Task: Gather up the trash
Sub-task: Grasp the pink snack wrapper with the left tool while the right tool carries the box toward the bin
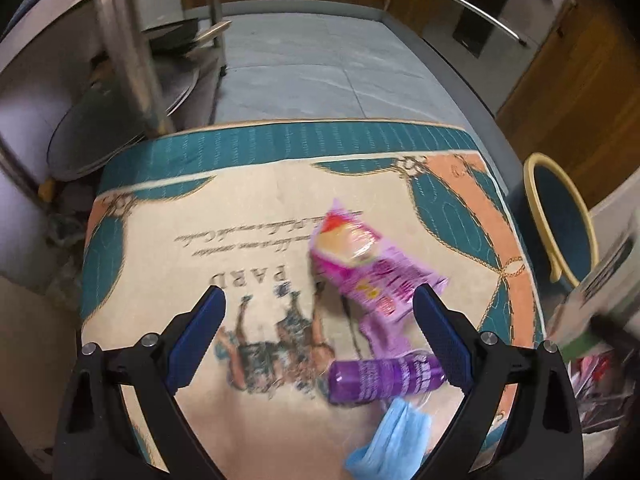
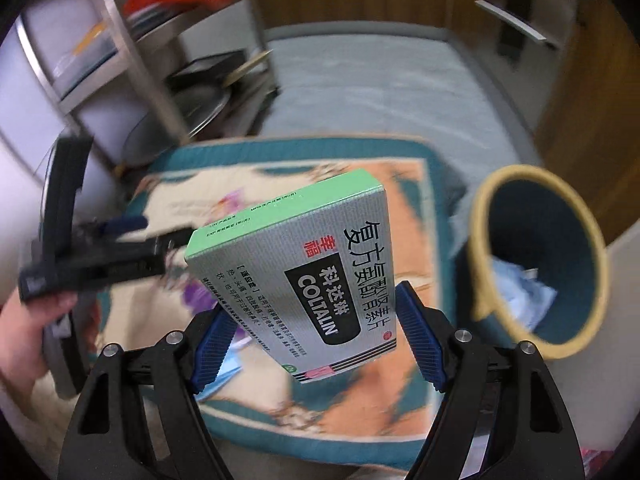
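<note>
My left gripper (image 1: 318, 300) is open and empty above a patterned mat (image 1: 160, 208). On the mat lie a pink snack wrapper (image 1: 368, 264), a purple bottle (image 1: 384, 376) on its side and a blue face mask (image 1: 392, 436). My right gripper (image 2: 312, 308) is shut on a green and grey medicine box (image 2: 304, 256) and holds it in the air above the mat (image 2: 360, 412), left of a blue bin with a yellow rim (image 2: 540, 260). The bin holds a blue mask (image 2: 520, 296). The bin also shows in the left wrist view (image 1: 560, 220).
A metal rack with pans (image 1: 132, 60) stands at the back left. Wooden cabinets (image 1: 580, 80) stand at the right. Grey floor (image 1: 320, 64) lies beyond the mat. The left gripper and the hand holding it (image 2: 80, 264) show at the left of the right wrist view.
</note>
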The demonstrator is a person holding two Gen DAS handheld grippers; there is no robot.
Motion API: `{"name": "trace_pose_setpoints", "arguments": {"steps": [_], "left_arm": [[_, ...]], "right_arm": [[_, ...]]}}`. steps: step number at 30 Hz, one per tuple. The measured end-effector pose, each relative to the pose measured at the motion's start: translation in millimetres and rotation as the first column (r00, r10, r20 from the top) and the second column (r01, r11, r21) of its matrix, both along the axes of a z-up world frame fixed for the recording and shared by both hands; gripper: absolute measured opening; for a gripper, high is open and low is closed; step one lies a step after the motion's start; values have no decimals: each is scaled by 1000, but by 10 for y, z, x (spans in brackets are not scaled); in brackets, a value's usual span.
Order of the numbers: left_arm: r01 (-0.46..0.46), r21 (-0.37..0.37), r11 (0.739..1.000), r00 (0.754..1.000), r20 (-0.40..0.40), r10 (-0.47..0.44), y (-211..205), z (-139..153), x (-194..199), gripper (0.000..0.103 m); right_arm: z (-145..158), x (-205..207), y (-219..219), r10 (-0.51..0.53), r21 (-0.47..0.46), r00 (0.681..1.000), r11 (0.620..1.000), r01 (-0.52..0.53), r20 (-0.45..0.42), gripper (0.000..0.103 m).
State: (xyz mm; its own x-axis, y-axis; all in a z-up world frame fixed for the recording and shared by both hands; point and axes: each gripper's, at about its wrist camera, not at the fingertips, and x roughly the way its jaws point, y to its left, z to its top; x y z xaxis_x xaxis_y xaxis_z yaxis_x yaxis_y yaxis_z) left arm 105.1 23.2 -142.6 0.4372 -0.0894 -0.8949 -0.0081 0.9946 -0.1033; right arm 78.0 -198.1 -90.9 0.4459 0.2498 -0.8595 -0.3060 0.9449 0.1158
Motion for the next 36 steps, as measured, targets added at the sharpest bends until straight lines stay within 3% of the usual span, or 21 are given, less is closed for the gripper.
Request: {"name": "trace_pose_setpoints", "arguments": {"steps": [4, 12, 15, 17, 22, 27, 36], "left_arm": [[42, 34, 999, 999, -13, -41, -196, -79, 96, 93], [63, 70, 996, 995, -85, -57, -368, -393, 325, 93], [74, 57, 996, 989, -129, -66, -398, -534, 387, 75], [84, 35, 996, 989, -129, -79, -404, -559, 396, 69], [156, 19, 988, 985, -82, -154, -524, -447, 390, 12], [204, 55, 977, 979, -30, -202, -615, -278, 352, 3], [211, 89, 973, 955, 193, -225, -760, 430, 277, 0]], "right_arm": [[98, 118, -242, -58, -12, 998, 998, 58, 35, 78], [63, 214, -465, -100, -23, 995, 995, 100, 27, 78], [57, 223, -468, -91, -38, 995, 995, 92, 30, 78], [62, 239, -479, -86, -46, 996, 995, 88, 38, 78], [96, 289, -535, -98, -48, 994, 994, 101, 52, 78], [158, 344, -586, -116, -44, 991, 992, 120, 67, 78], [438, 355, -846, -178, -13, 975, 983, 182, 133, 78]]}}
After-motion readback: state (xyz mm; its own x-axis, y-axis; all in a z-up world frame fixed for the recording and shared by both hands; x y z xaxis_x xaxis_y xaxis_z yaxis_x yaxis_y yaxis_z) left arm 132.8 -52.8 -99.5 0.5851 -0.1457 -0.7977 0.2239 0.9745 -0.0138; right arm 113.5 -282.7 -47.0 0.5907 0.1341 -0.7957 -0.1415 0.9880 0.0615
